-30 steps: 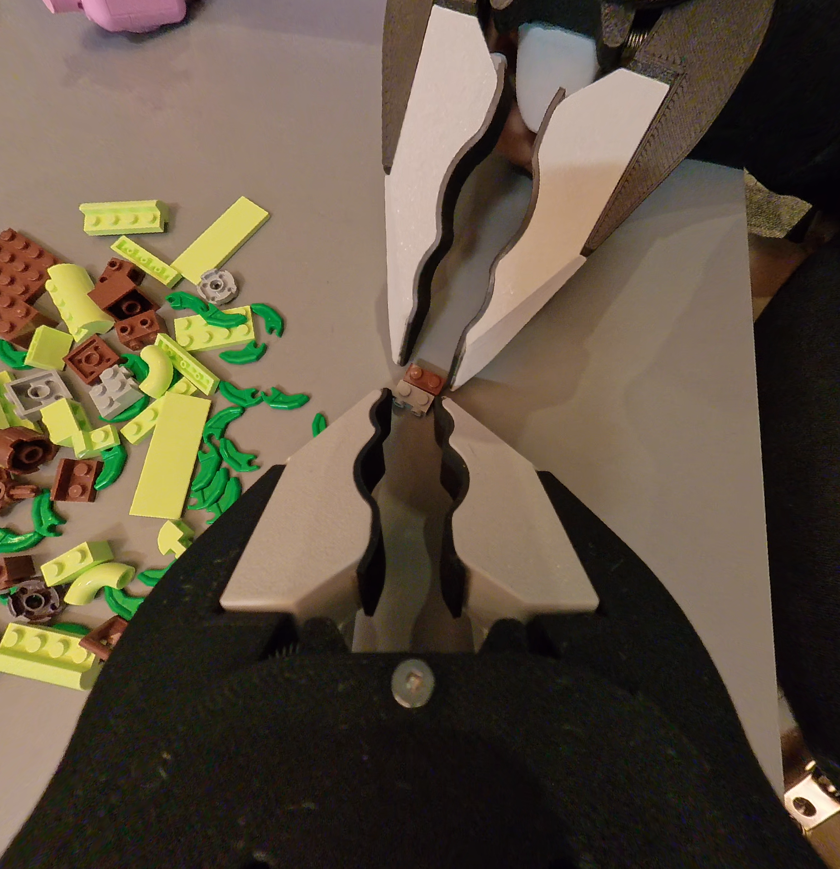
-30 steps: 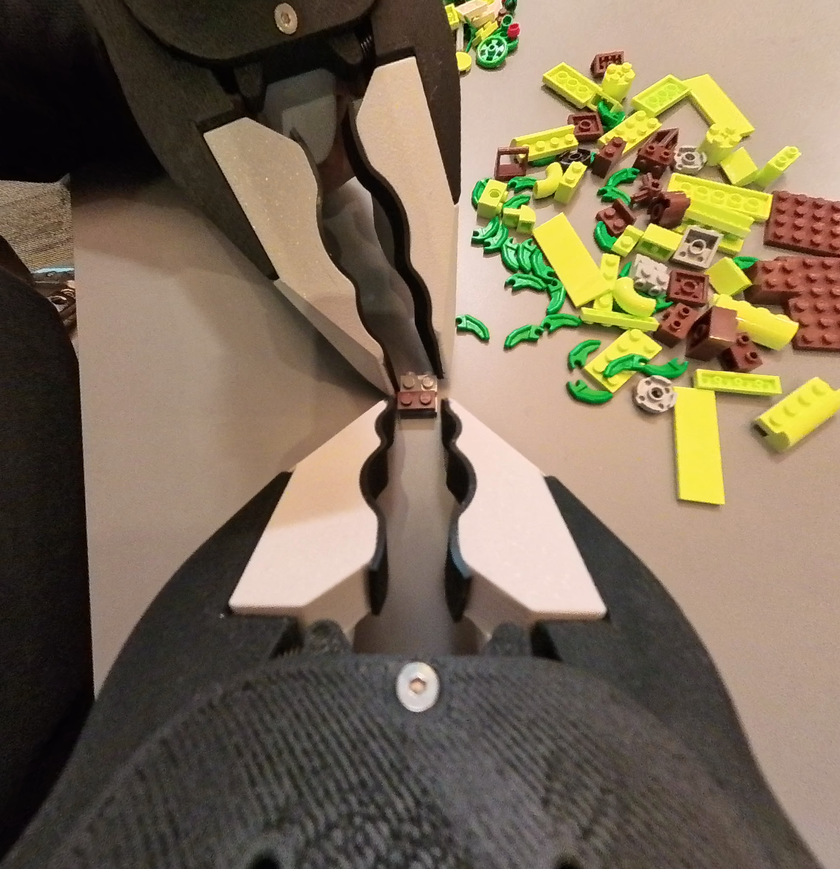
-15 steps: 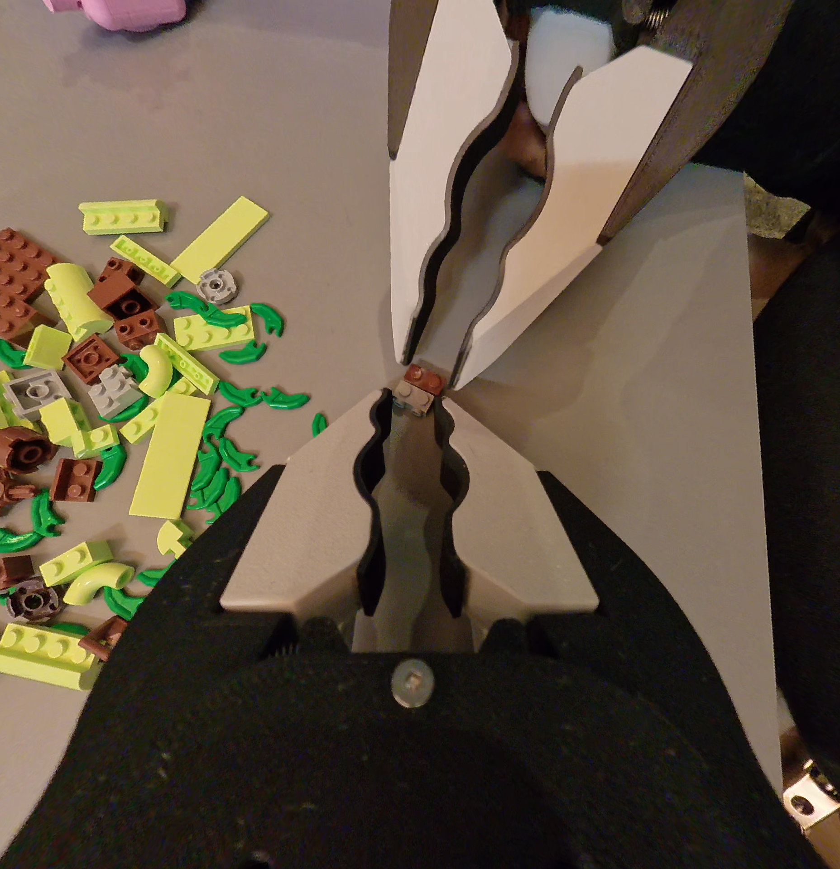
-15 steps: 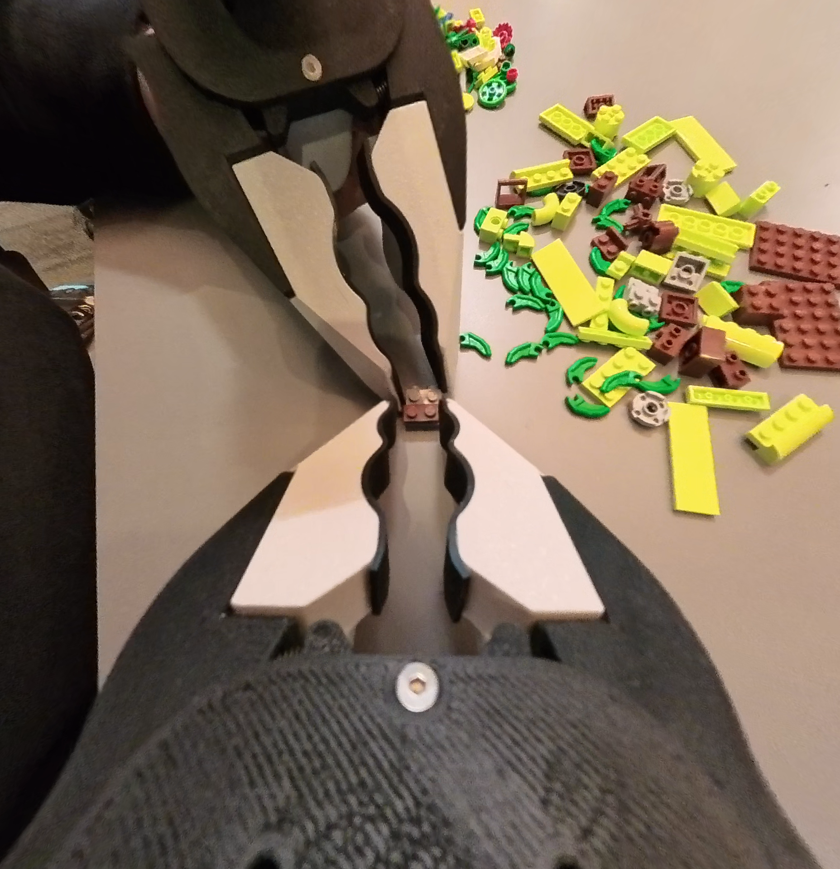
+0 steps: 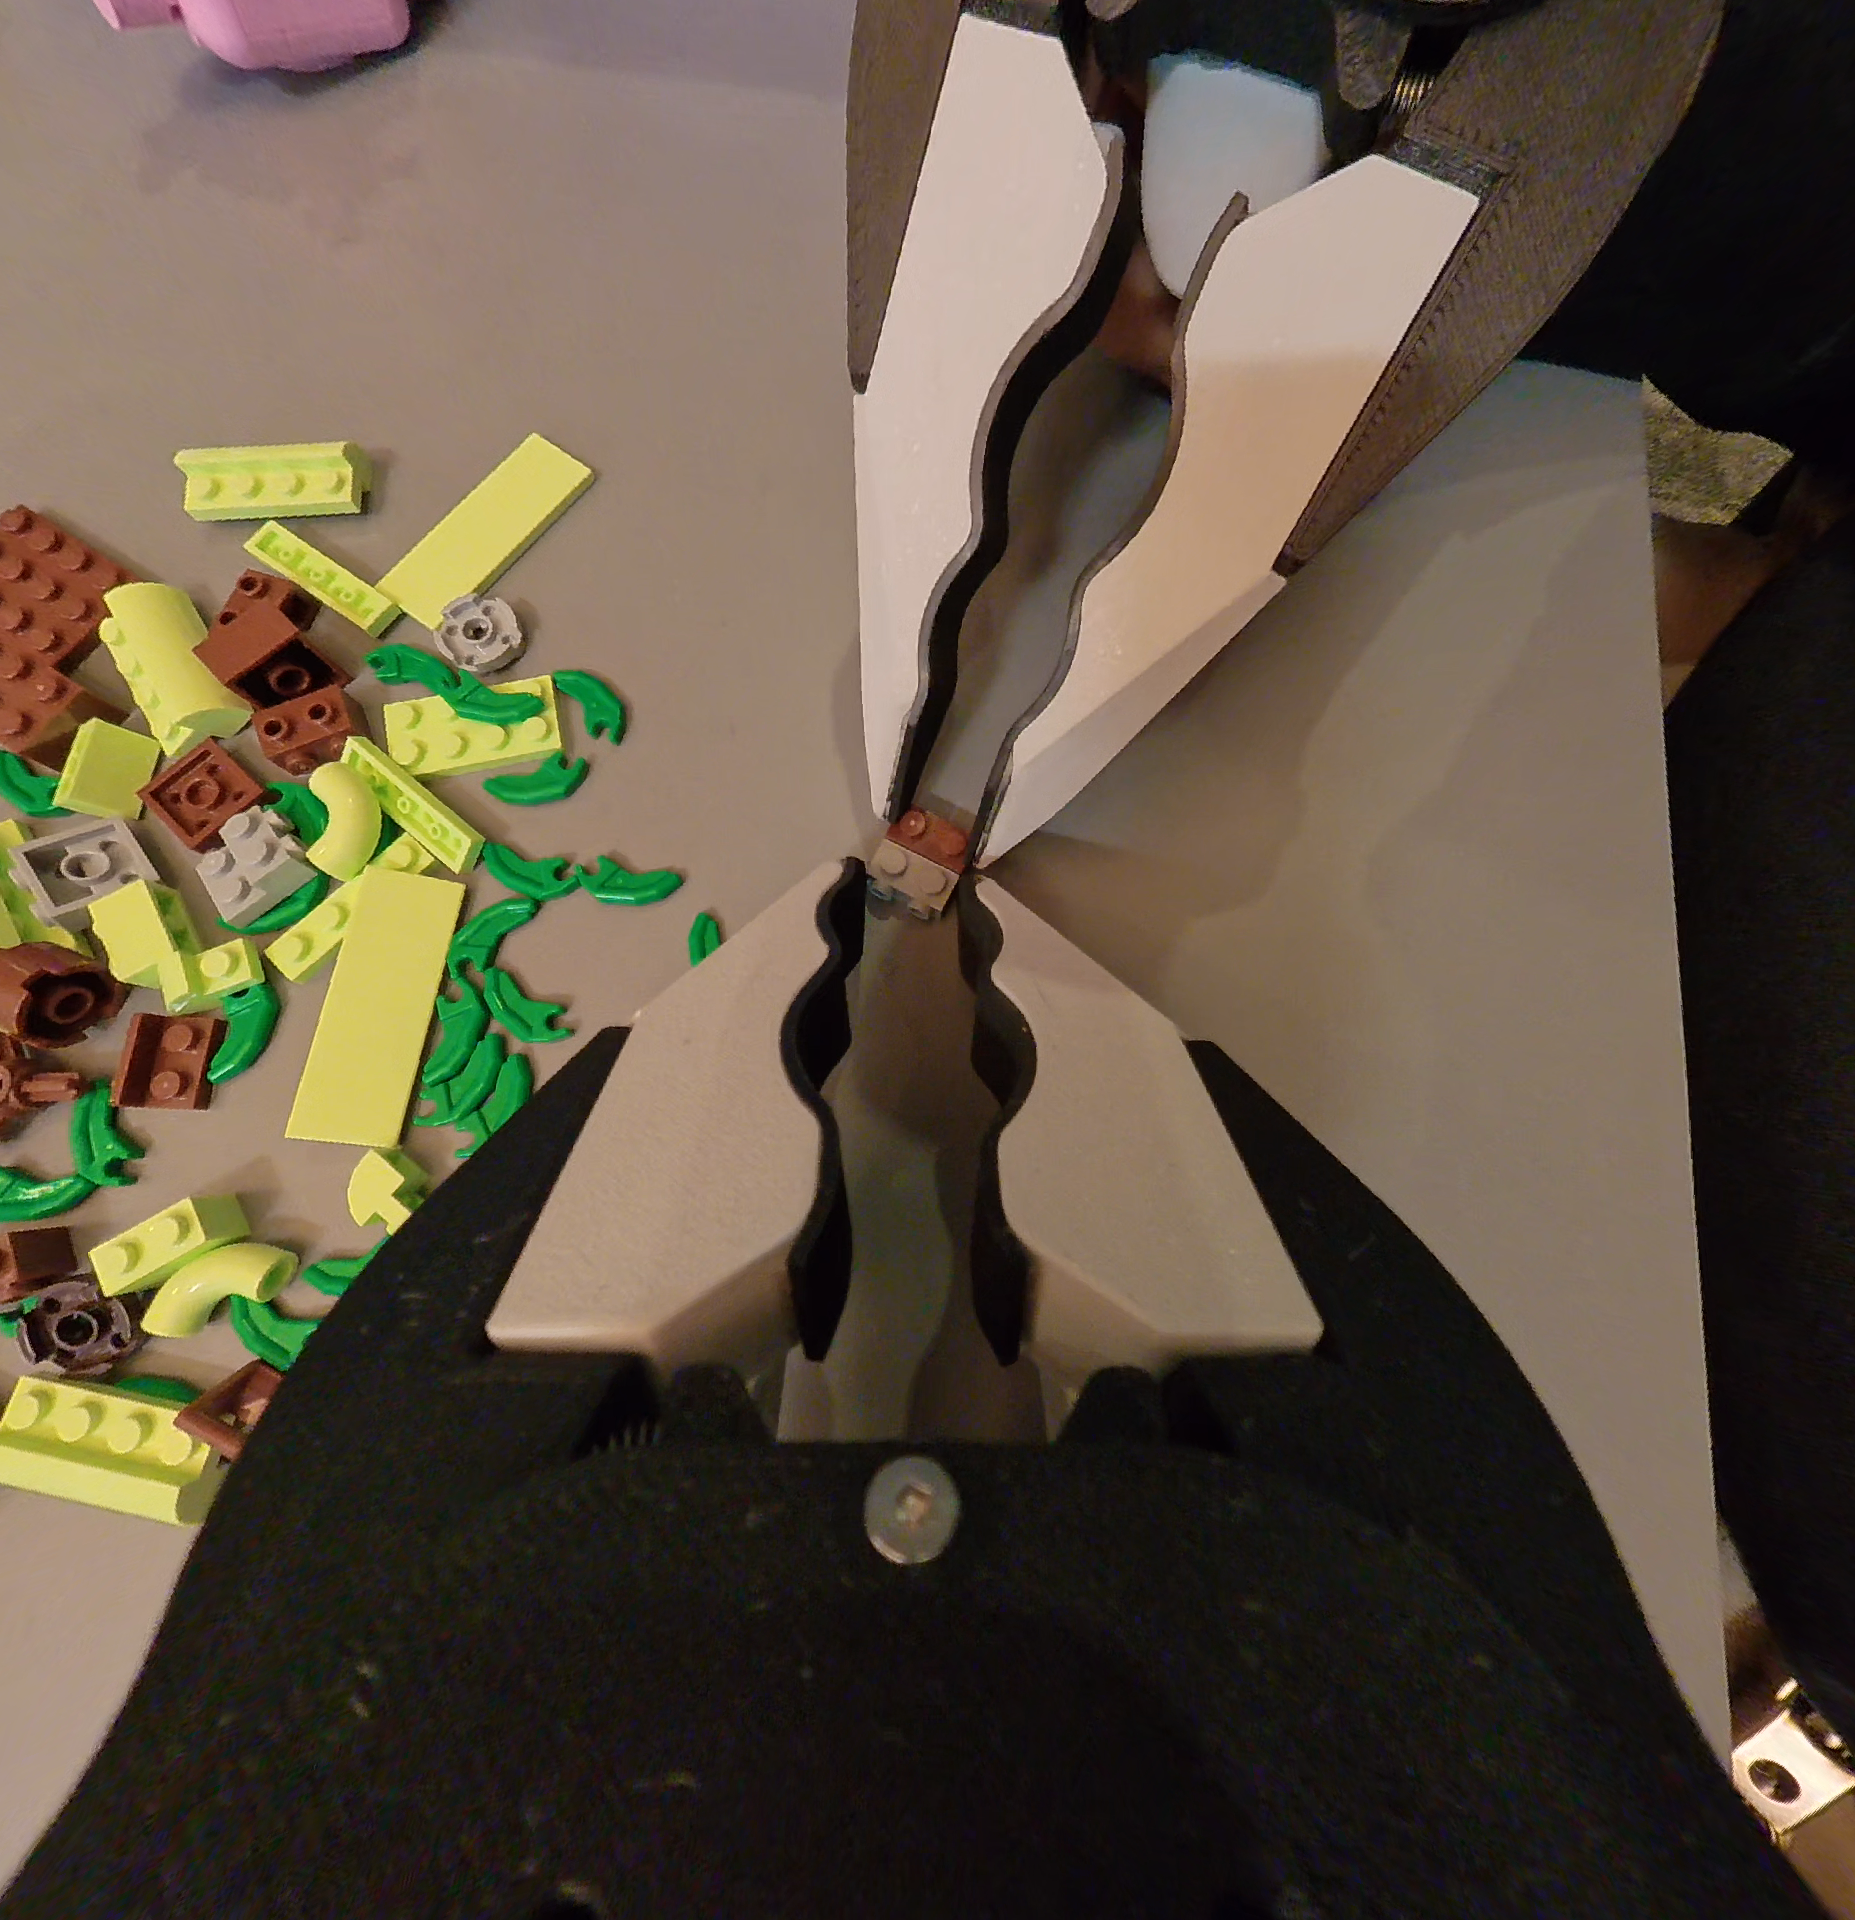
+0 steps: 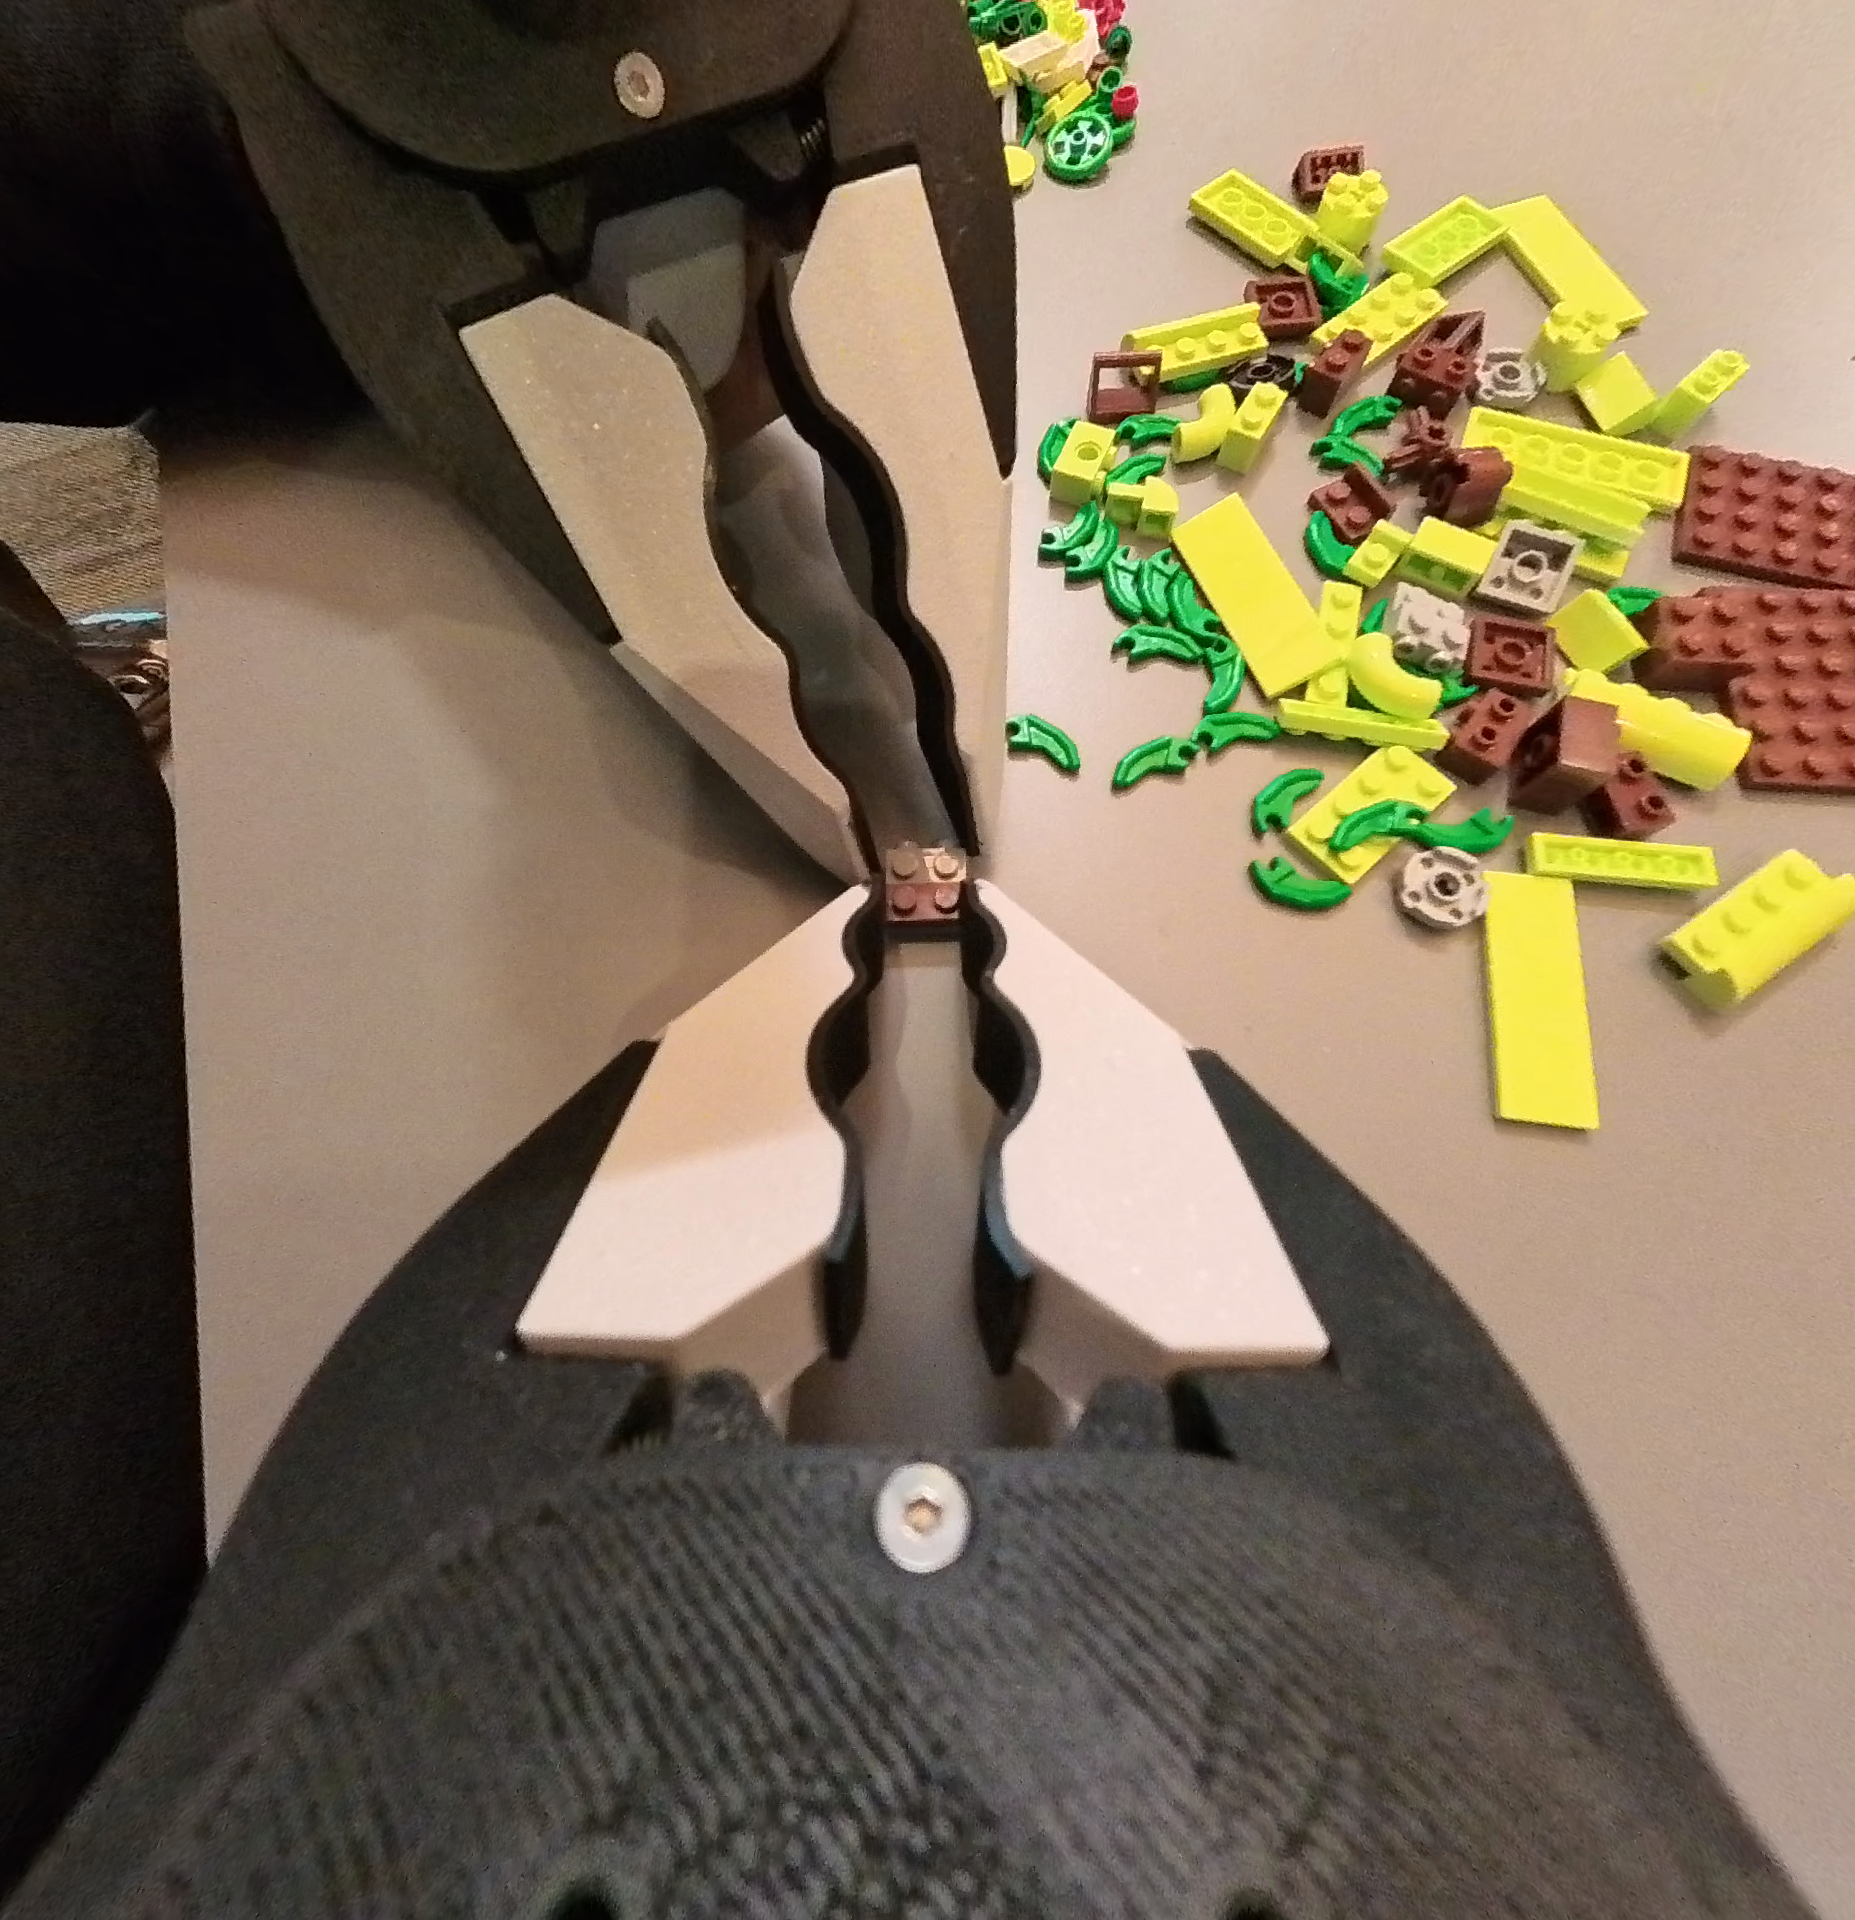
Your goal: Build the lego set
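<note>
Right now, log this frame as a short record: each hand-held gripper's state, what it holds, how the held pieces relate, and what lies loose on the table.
left hand-held gripper: shut on grey plate
right hand-held gripper: shut on brown plate
held pieces: touching edge to edge between the two sets of fingertips; whether they are locked together cannot be told
height: held above the grey table
loose pile: lime, brown, grey and green pieces, off to one side
brown baseplates: at the pile's far edge
second small pile: farther back
</note>
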